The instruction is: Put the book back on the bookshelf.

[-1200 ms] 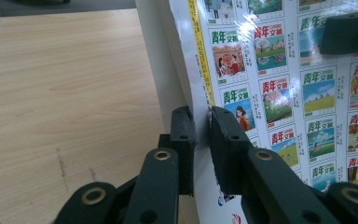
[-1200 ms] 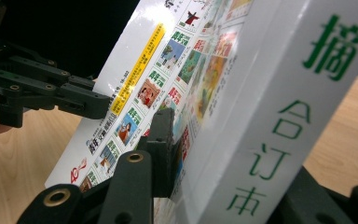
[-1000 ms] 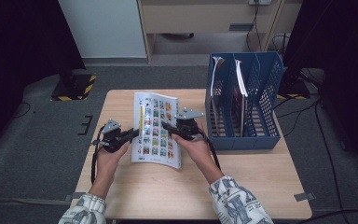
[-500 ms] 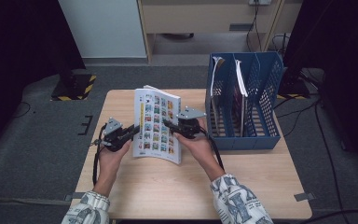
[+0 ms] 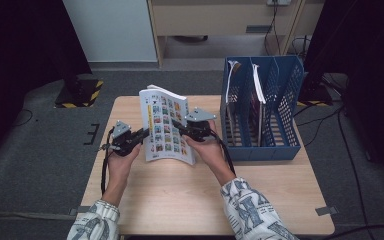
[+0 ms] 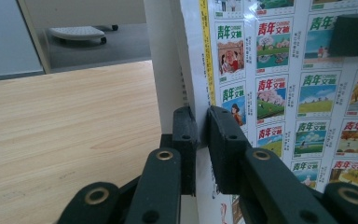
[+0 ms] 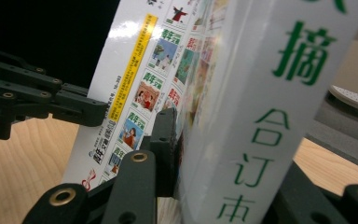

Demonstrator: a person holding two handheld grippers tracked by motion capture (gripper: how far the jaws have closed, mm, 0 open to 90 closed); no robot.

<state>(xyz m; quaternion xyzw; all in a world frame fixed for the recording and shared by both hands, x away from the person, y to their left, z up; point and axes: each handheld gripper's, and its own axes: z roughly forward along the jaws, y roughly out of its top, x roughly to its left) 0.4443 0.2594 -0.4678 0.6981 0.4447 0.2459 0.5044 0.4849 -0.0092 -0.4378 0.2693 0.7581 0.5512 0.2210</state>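
Observation:
A thick magazine (image 5: 165,125) with rows of small colour pictures on its cover stands tilted up off the wooden table (image 5: 180,200). My left gripper (image 5: 145,132) is shut on its left edge; in the left gripper view the pads (image 6: 186,130) pinch the cover of the magazine (image 6: 279,93). My right gripper (image 5: 176,123) holds the right side. In the right gripper view its jaws straddle the white spine of the magazine (image 7: 242,93) and have just been closing further on it. The left gripper (image 7: 88,109) shows beyond, on the far edge.
A blue mesh file holder (image 5: 260,115) with several slots, some holding papers, stands on the table's right side, close to the right hand. Bare wood lies in front of the magazine. Dark floor surrounds the table.
The magazine has been tipped from nearly flat on the table to steeply upright, its top edge rising. Both hands stayed about where they were.

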